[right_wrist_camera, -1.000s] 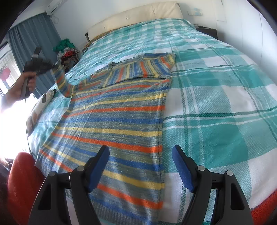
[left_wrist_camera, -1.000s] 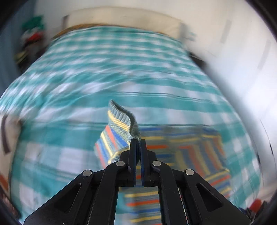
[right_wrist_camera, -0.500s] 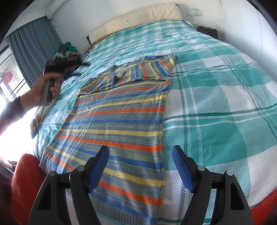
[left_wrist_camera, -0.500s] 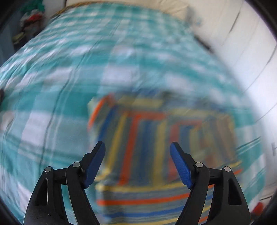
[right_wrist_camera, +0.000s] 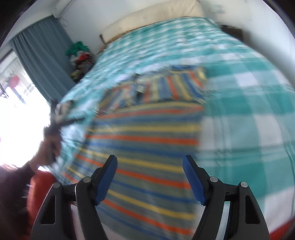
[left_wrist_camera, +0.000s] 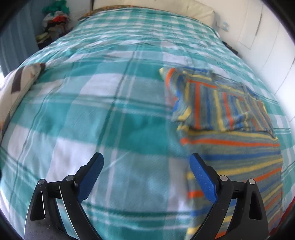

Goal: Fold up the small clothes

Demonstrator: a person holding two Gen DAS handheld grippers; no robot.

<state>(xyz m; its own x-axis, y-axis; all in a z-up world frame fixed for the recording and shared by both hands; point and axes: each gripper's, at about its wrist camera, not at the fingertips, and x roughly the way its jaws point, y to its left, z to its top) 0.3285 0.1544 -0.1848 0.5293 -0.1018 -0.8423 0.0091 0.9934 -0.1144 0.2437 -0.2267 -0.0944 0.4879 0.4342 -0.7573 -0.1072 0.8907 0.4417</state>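
Observation:
A striped knit sweater point(right_wrist_camera: 147, 140) in blue, orange, yellow and grey lies flat on the bed, both sleeves folded across its upper part point(left_wrist_camera: 217, 103). My left gripper point(left_wrist_camera: 146, 167) is open and empty over bare bedcover, left of the sweater's edge point(left_wrist_camera: 230, 162). My right gripper point(right_wrist_camera: 149, 167) is open and empty, hovering above the sweater's lower body. The left gripper and the hand holding it point(right_wrist_camera: 53, 129) show blurred at the left of the right wrist view.
The bed has a teal and white checked cover point(left_wrist_camera: 110, 103) and a cream headboard point(right_wrist_camera: 151, 16). A patterned pillow point(left_wrist_camera: 20, 81) lies at the left edge. A clothes pile point(right_wrist_camera: 81, 55) sits by the grey-blue curtain point(right_wrist_camera: 42, 61). Something red point(right_wrist_camera: 42, 184) is at the near edge.
My left gripper let go of the sleeve, which now lies folded across the sweater's top, and pulled back left, open. My right gripper has moved in over the sweater; its view is blurred.

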